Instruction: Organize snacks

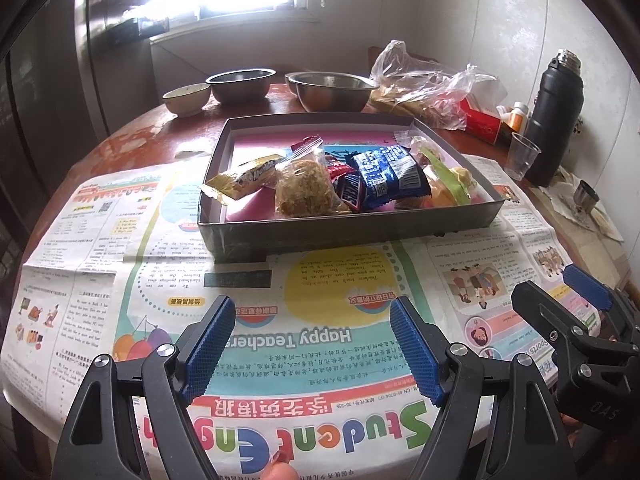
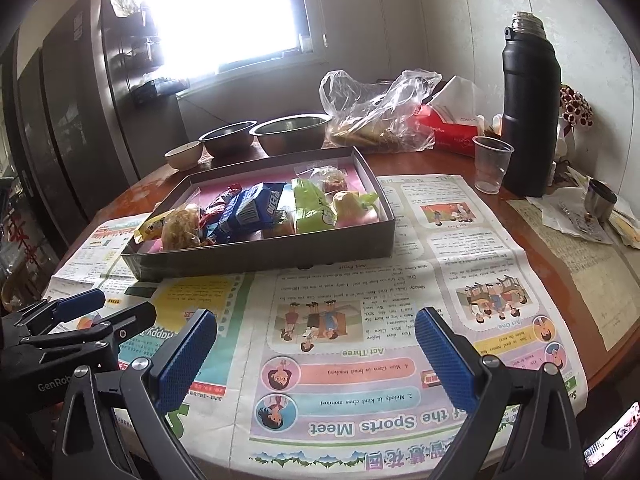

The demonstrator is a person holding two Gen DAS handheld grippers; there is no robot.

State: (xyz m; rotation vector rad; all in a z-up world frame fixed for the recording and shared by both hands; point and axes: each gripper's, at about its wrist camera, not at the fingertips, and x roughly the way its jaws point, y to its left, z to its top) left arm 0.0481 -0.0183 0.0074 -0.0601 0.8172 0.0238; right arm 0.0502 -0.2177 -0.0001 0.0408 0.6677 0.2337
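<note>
We see both grippers held low over the newspaper (image 1: 320,320) that covers the round bench (image 1: 160,136). The left gripper (image 1: 312,344) has its fingers (image 1: 212,352) spread apart with nothing between them – only printed paper shows in the gap. The right gripper (image 2: 316,356) likewise has its fingers (image 2: 444,360) apart and empty.

The snack tray (image 1: 344,228), a shallow dark box with a pink floor, sits on the newspaper ahead of both pairs of fingers, well apart from the tips. In it, seen from the left wrist, we find:

- a yellow packet (image 1: 244,178) at the left end
- a clear bag of crumbly cake (image 1: 308,190) beside it, overlapping a red wrapper (image 1: 348,190)
- a blue packet (image 1: 390,174) near the middle
- a green-wrapped snack (image 1: 450,178) at the right end

Beyond the tray stand two steel bowls (image 1: 332,90) and a small ceramic bowl (image 1: 187,98). Ahead and to the right of the fingers we note a crumpled plastic bag (image 1: 424,80), a clear plastic cup (image 1: 520,156) and a black flask (image 1: 554,116) – all resting on the bench
</note>
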